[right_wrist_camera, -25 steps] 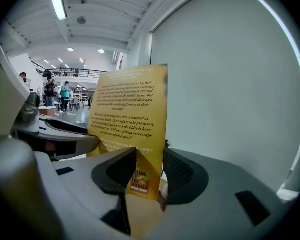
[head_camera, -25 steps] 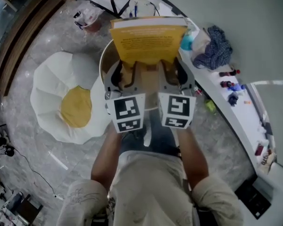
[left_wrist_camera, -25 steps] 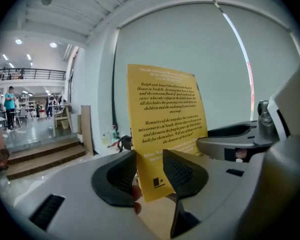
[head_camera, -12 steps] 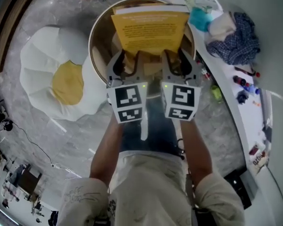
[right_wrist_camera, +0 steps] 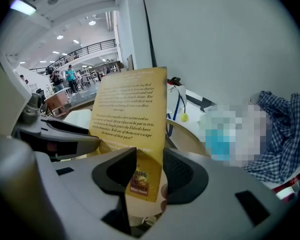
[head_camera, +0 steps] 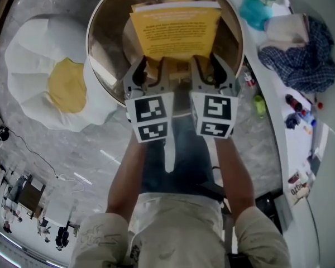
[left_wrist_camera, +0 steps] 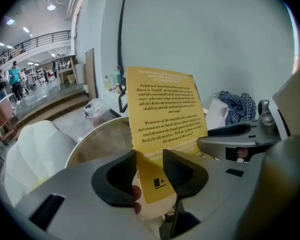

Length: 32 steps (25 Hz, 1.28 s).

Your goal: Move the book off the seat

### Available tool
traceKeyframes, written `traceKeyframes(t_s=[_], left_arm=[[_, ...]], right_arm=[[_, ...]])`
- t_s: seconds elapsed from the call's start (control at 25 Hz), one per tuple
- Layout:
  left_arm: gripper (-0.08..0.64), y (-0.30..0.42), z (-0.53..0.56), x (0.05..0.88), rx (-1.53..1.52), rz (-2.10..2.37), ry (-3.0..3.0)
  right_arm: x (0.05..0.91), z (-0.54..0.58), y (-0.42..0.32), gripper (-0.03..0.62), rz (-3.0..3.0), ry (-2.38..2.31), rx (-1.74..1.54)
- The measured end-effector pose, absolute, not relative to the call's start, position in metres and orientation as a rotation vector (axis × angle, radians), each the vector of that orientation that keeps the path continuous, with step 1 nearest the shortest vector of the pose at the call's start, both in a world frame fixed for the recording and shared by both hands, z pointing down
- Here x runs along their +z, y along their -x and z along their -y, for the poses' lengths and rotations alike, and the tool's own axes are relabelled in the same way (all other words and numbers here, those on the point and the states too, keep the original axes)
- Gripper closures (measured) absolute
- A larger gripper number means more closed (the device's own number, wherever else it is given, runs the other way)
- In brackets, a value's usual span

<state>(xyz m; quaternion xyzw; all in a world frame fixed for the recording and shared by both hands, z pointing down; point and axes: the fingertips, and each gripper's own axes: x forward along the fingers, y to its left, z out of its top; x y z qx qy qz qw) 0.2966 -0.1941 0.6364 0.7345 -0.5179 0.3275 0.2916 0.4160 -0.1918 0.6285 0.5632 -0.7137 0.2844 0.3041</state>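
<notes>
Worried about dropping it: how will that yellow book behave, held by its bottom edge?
The book looks like a slim paperback, so probably light. It stands flat beyond the left claw and right claw, so likely stiff. Gripped only at its lower edge, it may pivot or slip.

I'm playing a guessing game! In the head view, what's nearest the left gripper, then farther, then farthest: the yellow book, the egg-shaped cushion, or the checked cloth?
1. yellow book: held by the left gripper, just ahead of it.
2. egg-shaped cushion: off to its left.
3. checked cloth: far over on the right.
</notes>
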Motion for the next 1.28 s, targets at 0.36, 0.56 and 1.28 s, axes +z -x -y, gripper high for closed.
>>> traceKeyframes(t_s=[0.36, 0.56, 1.28], left_arm=[[0.388, -0.298, 0.195, 0.711, 0.899, 1.339, -1.843], [0.388, -0.303, 0.201, 0.73, 0.908, 1.332, -1.839], [0.387, -0.303, 0.221, 0.775, 0.915, 1.282, -1.771]], right_arm=[[0.7, 0.196, -0.418, 0.42, 1.876, -1.367, 0.76], [0.721, 0.201, -0.422, 0.42, 1.864, -1.364, 0.786], [0.766, 0.223, -0.423, 0.42, 1.843, -1.323, 0.847]])
